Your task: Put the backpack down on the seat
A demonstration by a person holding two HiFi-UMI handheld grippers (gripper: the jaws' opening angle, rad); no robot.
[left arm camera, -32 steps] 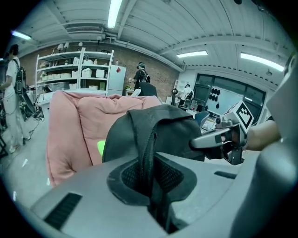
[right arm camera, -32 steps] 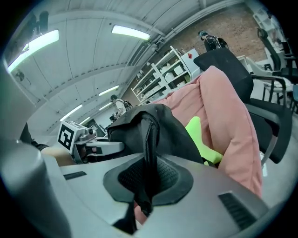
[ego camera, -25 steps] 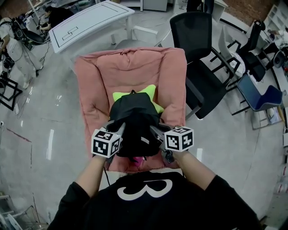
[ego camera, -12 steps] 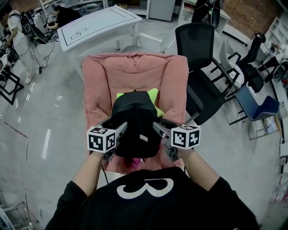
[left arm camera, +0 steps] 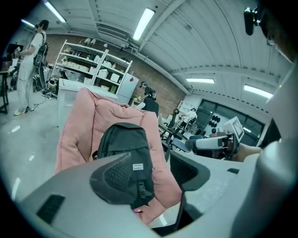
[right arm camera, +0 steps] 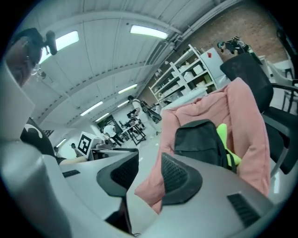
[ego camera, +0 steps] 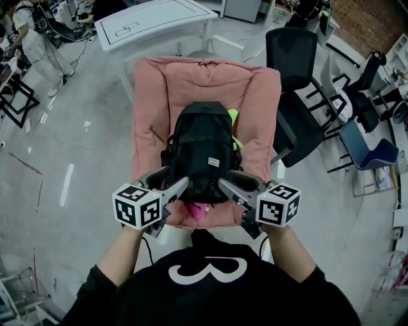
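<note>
A black backpack [ego camera: 201, 149] stands upright on the pink padded seat [ego camera: 153, 108], leaning on the backrest with a yellow-green cushion [ego camera: 234, 118] behind it. My left gripper [ego camera: 169, 184] is open just in front of the pack's lower left, touching nothing. My right gripper [ego camera: 237, 183] is at the lower right, its jaws closing a little with nothing between them. In the left gripper view the backpack [left arm camera: 123, 144] shows beyond the empty left gripper [left arm camera: 153, 172]. In the right gripper view the backpack [right arm camera: 198, 142] and the seat [right arm camera: 247, 116] lie past the empty right gripper [right arm camera: 148, 174].
A black office chair [ego camera: 296, 57] stands right beside the seat, with a blue chair [ego camera: 366, 140] and more chairs farther right. A white table [ego camera: 153, 16] is behind the seat. A person [ego camera: 32, 38] stands at the far left. A pink tag [ego camera: 197, 211] hangs at the seat's front edge.
Both grippers have opened, let go of the backpack and drawn back toward me. The backpack now stands free against the backrest.
</note>
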